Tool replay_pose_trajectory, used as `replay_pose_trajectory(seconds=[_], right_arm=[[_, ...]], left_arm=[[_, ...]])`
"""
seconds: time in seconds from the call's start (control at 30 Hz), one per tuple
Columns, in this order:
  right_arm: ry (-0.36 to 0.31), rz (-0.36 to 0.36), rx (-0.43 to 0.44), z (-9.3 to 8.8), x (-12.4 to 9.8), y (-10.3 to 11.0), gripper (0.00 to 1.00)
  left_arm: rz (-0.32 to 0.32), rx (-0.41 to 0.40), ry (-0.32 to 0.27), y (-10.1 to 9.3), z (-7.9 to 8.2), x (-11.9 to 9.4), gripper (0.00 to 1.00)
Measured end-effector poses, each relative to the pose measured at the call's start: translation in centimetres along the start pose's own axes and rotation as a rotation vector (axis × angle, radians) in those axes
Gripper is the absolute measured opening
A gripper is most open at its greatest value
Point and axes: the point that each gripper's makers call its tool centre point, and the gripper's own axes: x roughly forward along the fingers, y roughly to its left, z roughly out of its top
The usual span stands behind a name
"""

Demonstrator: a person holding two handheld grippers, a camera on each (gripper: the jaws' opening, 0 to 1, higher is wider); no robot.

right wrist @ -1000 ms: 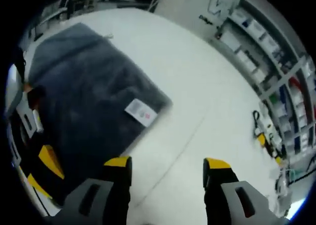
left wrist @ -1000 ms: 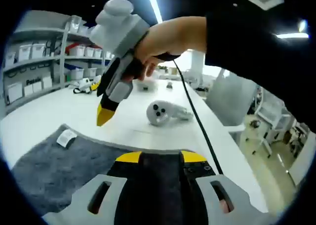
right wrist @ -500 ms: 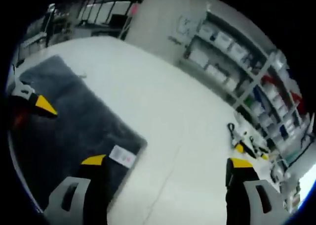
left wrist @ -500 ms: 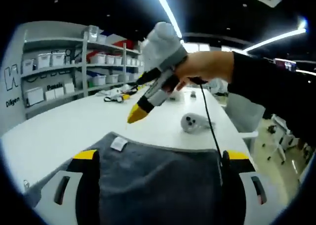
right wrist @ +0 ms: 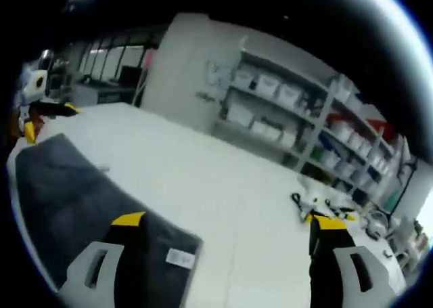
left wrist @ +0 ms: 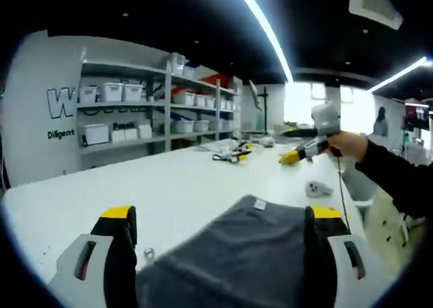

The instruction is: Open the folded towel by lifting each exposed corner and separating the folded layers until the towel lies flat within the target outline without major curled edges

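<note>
In the left gripper view, the left gripper (left wrist: 216,216) is holding its yellow-tipped jaws wide apart with nothing between them, hanging above the near edge of the dark grey towel (left wrist: 250,254), which is lying spread on the white table (left wrist: 135,186) with its small white label (left wrist: 259,204) at the far edge. Beyond it, the right gripper (left wrist: 292,156) is pointing over the table in a person's hand (left wrist: 346,144). In the right gripper view, the right gripper (right wrist: 226,221) is likewise gaping, empty, the towel (right wrist: 64,200) lying to its left, the left gripper (right wrist: 47,108) showing at the towel's far end. Shelves (right wrist: 304,128) of white bins are lining the wall.
</note>
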Motion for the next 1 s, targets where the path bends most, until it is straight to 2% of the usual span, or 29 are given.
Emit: replay_pose_trajectory(seconds=[0.13,0.3,0.47,0.53,0.67,0.73,1.0], right_arm=[[-0.072,-0.019,0.0,1.6,-1.0,0.3,1.0],[-0.155,-0.014,0.014,3.5,-2.9,2.1,1.0],[-0.2,-0.018,-0.007,4.4,-4.3,4.9,1.0],[-0.209,-0.013,-0.018,4.6,-4.9,6.0,1.0],[-0.217,0.004,-0.012,4.7,-5.6,7.8,1.0],[-0.2,0.0,-0.015,4.1,-5.8,8.4,1.0],[-0.221,-0.014,0.009,3.7,-8.1,10.3,1.0]], left_arm=[[0.049,0.003,-0.02,3.5,0.6,-3.8,1.0],[0.142,0.027,-0.05,7.7,0.6,-9.1,1.0],[0.268,0.012,-0.058,12.6,-0.3,-16.3,1.0],[0.304,0.019,-0.054,13.7,-0.8,-18.8,1.0],[0.346,0.027,-0.023,15.3,-1.8,-22.5,1.0],[0.362,0.033,-0.019,15.7,-2.3,-24.5,1.0],[0.389,0.002,-0.002,16.1,-5.2,-29.1,1.0]])
